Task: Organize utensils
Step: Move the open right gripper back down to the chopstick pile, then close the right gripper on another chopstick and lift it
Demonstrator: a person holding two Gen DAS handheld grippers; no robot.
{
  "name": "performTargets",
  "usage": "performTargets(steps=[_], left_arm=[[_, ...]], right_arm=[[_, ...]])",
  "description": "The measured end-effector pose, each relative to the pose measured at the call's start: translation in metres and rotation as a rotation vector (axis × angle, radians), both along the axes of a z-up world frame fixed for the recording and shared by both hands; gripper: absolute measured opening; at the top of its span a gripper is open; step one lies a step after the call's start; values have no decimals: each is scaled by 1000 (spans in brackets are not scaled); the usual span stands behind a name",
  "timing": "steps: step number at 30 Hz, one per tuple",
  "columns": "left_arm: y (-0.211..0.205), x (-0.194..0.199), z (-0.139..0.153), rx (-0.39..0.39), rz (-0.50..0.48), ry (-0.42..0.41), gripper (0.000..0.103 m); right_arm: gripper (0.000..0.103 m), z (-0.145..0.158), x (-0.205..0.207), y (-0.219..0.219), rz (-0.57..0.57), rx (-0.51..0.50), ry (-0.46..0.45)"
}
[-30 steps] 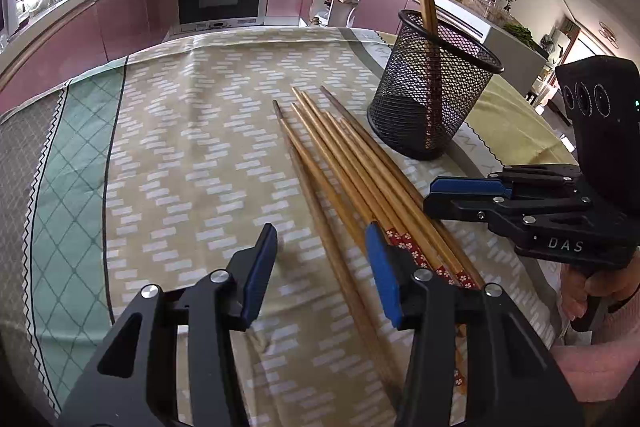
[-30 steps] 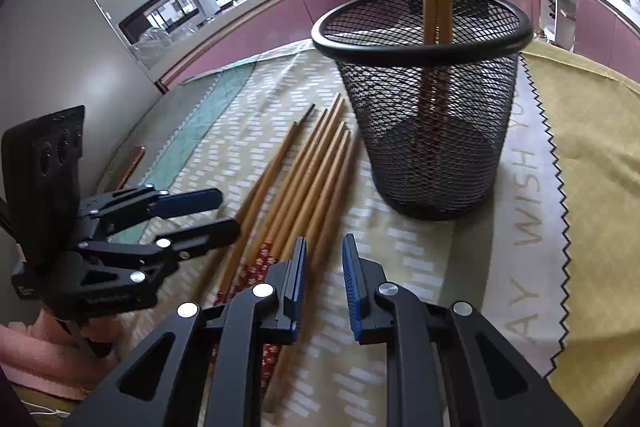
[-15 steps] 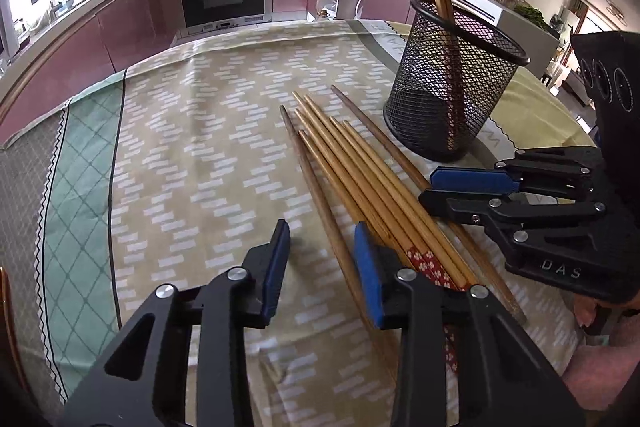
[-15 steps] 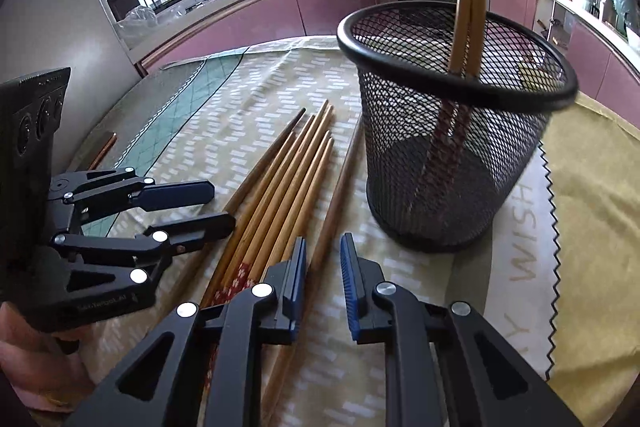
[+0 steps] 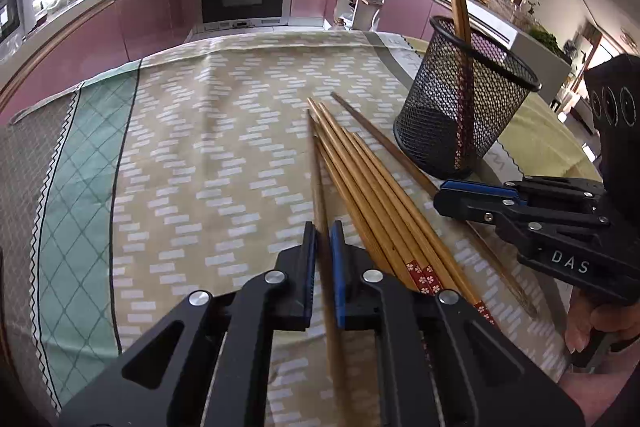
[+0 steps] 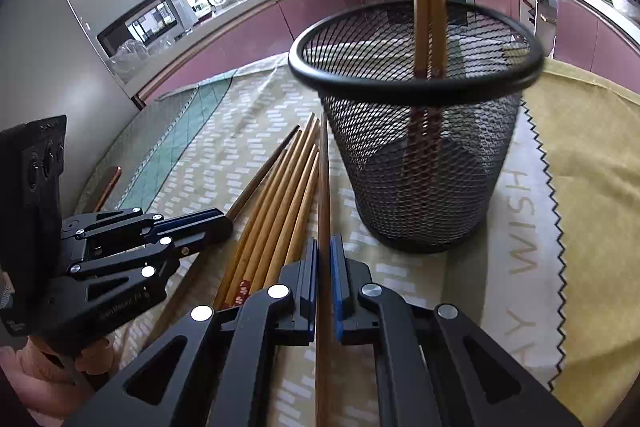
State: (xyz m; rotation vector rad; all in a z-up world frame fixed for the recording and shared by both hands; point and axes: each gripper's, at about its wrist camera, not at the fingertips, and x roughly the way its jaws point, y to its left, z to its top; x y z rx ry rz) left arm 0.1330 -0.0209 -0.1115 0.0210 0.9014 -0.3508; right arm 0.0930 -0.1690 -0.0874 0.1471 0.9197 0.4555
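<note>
A: Kitchen table [image 5: 224, 163], patterned cloth. Where are the sticks?

B: One chopstick [image 5: 320, 187] pinched in the left gripper [image 5: 323, 243], another [image 6: 323, 195] in the right gripper [image 6: 324, 267]; jaws just closed. Cup [image 6: 416, 163] ahead.

A: Handling?

B: Light, stiff, probably slick. Held near the thick end.

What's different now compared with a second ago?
Both grippers have just closed: the left gripper now pinches the leftmost chopstick, the right gripper the rightmost chopstick. The mesh holder and the other chopsticks stayed put.
</note>
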Motion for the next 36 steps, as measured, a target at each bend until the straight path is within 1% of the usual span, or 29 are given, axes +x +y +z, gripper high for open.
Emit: performTargets(steps=[2, 4, 7, 11, 13, 15, 17, 19, 20, 22, 23, 24, 27, 30, 36], left_arm=[[3, -5, 5, -21, -10, -12, 8], [3, -13, 8, -32, -41, -19, 8], [-1, -19, 5, -12, -66, -8, 8], [-3, -20, -3, 8, -89, 24, 8], [-3, -19, -4, 11, -94, 24, 9], [-5, -17, -4, 26, -104, 22, 12], [-8, -14, -4, 32, -122, 24, 15], [-10, -13, -4, 41, -136, 23, 17], [-12, -12, -4, 48, -141, 20, 17], [-13, -10, -4, 50, -138, 21, 15], [-14, -8, -4, 51, -132, 23, 15], [-14, -7, -3, 55, -122, 23, 9], [-11, -7, -1, 33, -100, 30, 8], [-7, -10, 7, 13, -92, 11, 8], [1, -20, 41, -65, -118, -55, 8]], right_arm=[[6, 5, -4, -2, 23, 18, -14], [6, 6, -9, -1, 58, 10, -15], [6, 3, -12, 4, 102, -14, 3], [7, 0, -12, 9, 123, -36, 22], [11, 2, -11, 11, 120, -58, 18], [14, 1, -7, 11, 120, -61, 25], [14, 0, -4, 10, 118, -62, 31], [14, -2, -1, 13, 125, -63, 36], [13, -2, 0, 14, 126, -60, 35], [7, -2, 1, 14, 128, -56, 34], [7, -2, 0, 14, 126, -48, 31], [7, 0, -2, 13, 127, -41, 23], [6, 7, -7, 14, 135, -26, -7], [6, 17, -12, 10, 144, -6, -39], [6, 47, -24, -2, 138, 39, -124]])
